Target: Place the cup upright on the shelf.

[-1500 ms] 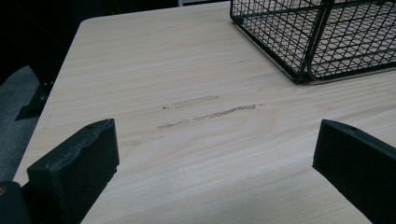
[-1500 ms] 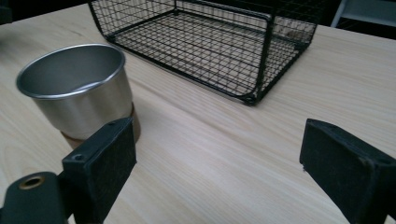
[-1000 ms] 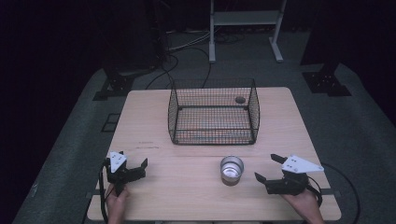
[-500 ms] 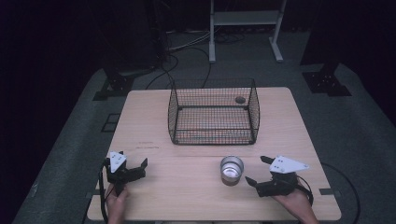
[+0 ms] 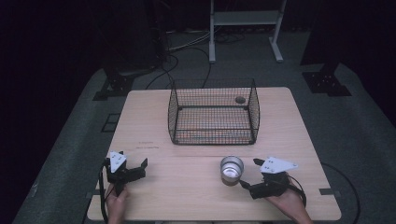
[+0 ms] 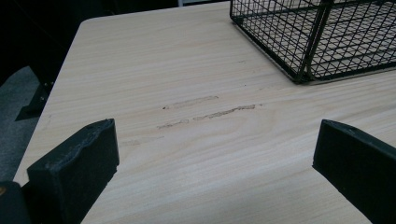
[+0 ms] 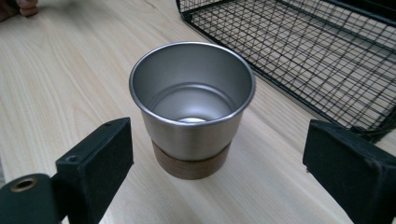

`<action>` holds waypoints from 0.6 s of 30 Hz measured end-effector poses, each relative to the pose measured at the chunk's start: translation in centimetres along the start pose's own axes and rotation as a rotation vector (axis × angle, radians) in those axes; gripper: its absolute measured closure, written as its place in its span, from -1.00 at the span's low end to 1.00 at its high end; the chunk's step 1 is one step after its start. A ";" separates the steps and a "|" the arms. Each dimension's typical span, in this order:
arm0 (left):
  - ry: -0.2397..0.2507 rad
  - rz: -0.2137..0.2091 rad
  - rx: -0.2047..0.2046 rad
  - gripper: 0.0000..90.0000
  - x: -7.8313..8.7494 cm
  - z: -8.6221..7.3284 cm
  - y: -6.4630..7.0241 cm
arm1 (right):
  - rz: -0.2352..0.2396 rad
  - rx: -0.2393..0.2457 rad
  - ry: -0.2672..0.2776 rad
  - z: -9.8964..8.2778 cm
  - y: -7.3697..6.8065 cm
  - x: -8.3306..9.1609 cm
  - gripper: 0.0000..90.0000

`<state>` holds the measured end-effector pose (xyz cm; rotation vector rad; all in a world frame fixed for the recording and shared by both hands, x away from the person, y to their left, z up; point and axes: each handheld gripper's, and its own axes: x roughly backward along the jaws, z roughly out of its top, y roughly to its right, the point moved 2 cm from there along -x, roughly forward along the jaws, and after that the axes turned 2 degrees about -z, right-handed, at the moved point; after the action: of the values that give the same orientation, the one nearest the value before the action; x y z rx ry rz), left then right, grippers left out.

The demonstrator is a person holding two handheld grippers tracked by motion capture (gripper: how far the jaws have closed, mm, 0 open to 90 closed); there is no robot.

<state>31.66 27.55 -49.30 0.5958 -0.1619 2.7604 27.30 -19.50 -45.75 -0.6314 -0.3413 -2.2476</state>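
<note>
From above, the right gripper (image 5: 250, 173) sits at three o'clock of the metal cup (image 5: 231, 169), jaws wide apart, holding nothing. The right gripper view shows the cup's brown base. The left gripper (image 5: 135, 169) is wide open and empty too.

1. Room was dark; light fell mostly on the table (image 5: 154, 112), a light wood-grain top with a few scuff marks (image 6: 208, 112).
2. Floor (image 5: 70, 154) was grey carpet, fading to black at the edges.
3. A pale metal frame stand (image 5: 245, 28) stood behind the table, legs on the floor.
4. Cables (image 5: 182, 51) ran loose across the floor near it.
5. Black base plates (image 5: 327, 81) sat at the far right and at the far left (image 5: 112, 86).
</note>
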 end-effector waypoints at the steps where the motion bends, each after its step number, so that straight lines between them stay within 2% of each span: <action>1: -0.001 0.000 0.000 -1.00 0.0 0.0 0.0 | 0.005 -0.001 -0.002 0.0 -0.1 -0.2 -0.83; 9: -0.001 0.000 0.000 -1.00 0.0 0.0 0.0 | 0.010 0.011 -0.035 -0.2 -0.8 -1.6 -0.85; 17: -0.003 0.000 -0.004 -1.00 0.0 0.0 0.0 | 0.016 0.014 -0.038 0.0 -1.0 -2.4 -0.85; 18: -0.002 0.000 -0.003 -1.00 0.0 0.0 0.0 | 0.013 0.026 -0.041 0.1 -0.9 -2.7 -0.85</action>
<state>31.63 27.54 -49.28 0.5980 -0.1657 2.7591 28.23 -17.20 -47.20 -0.6649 -0.3854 -2.2169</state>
